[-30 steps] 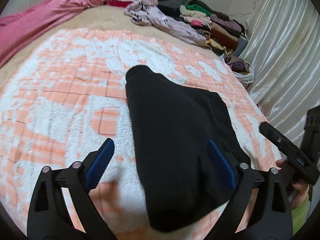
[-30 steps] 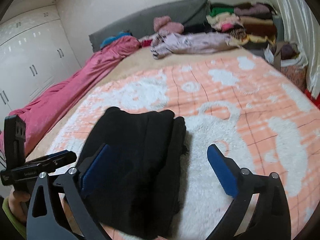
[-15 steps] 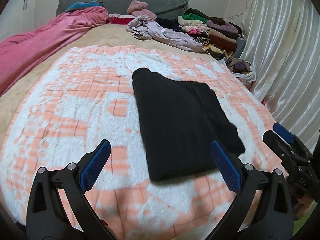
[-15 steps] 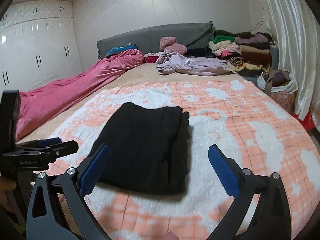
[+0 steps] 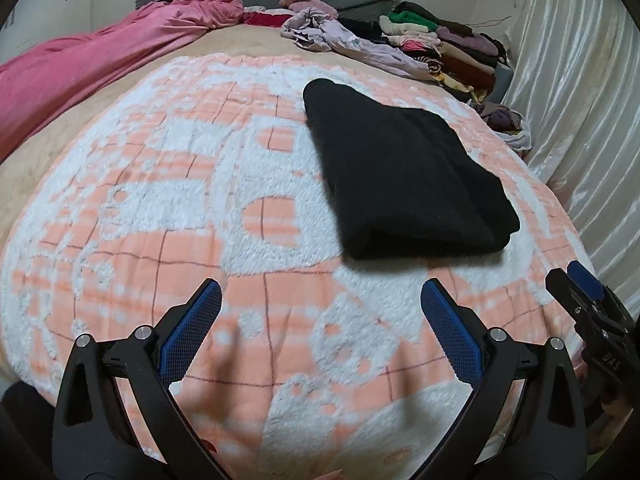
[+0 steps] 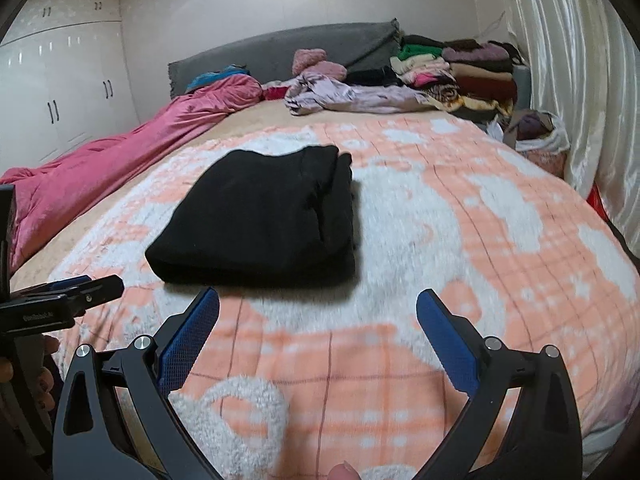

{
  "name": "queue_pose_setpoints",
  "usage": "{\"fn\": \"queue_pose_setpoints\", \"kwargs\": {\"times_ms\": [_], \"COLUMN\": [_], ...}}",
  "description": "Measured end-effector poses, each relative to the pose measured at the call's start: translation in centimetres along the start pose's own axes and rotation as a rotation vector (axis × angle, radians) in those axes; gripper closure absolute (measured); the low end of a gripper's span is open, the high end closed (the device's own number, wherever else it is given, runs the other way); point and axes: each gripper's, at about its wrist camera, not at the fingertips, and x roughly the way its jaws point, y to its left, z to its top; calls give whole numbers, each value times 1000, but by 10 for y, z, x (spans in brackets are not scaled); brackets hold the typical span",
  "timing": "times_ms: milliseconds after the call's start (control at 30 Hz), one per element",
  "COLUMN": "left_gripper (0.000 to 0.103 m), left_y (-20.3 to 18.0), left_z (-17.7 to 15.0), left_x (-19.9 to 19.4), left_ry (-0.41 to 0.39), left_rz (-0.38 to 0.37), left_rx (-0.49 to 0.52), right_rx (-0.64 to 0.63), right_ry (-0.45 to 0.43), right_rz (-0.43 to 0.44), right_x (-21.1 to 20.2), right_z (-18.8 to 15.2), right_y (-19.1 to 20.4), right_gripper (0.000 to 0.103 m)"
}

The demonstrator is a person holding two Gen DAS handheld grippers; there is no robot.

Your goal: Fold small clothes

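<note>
A folded black garment (image 5: 404, 168) lies flat on the orange and white fleece blanket (image 5: 168, 200); it also shows in the right wrist view (image 6: 264, 216). My left gripper (image 5: 320, 316) is open and empty, well short of the garment's near edge. My right gripper (image 6: 318, 320) is open and empty, just short of the garment's near edge. The right gripper's fingers (image 5: 580, 292) show at the right edge of the left wrist view. The left gripper's fingers (image 6: 76, 290) show at the left edge of the right wrist view.
A pink quilt (image 6: 132, 148) runs along the left side of the bed. A crumpled lilac garment (image 6: 344, 96) and a stack of folded clothes (image 6: 460, 76) lie at the far end. A bag (image 6: 536, 136) stands by the white curtain (image 6: 580, 80) on the right.
Both grippers have pulled back from the black garment toward the bed's near edge. The garment now lies beyond their fingers and has stayed folded in place.
</note>
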Motion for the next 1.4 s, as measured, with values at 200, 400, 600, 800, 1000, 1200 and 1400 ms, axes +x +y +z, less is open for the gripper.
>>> {"fn": "queue_pose_setpoints", "kwargs": {"times_ms": [200, 400, 600, 800, 1000, 1200, 1400], "left_gripper": [10, 10, 10, 10, 10, 10, 9], "left_y": [2, 3, 2, 3, 3, 2, 1], "left_z": [-2, -2, -4, -4, -4, -4, -3], "left_x": [-6, -8, -9, -12, -14, -14, -15], "left_ry": [-17, -9, -5, -11, -12, -13, -18], "left_rz": [11, 17, 28, 40, 44, 46, 51], "left_rx": [5, -7, -4, -4, -1, 0, 7], "right_rx": [-1, -1, -3, -9, -12, -14, -17], "right_ry": [23, 22, 19, 24, 31, 34, 37], "right_rz": [-7, -5, -3, -1, 1, 5, 9], "right_x": [2, 0, -2, -2, -1, -1, -1], "right_z": [-6, -6, -3, -2, -2, -2, -2], "right_y": [0, 1, 1, 2, 2, 4, 5], "right_gripper": [5, 5, 5, 5, 5, 5, 5]}}
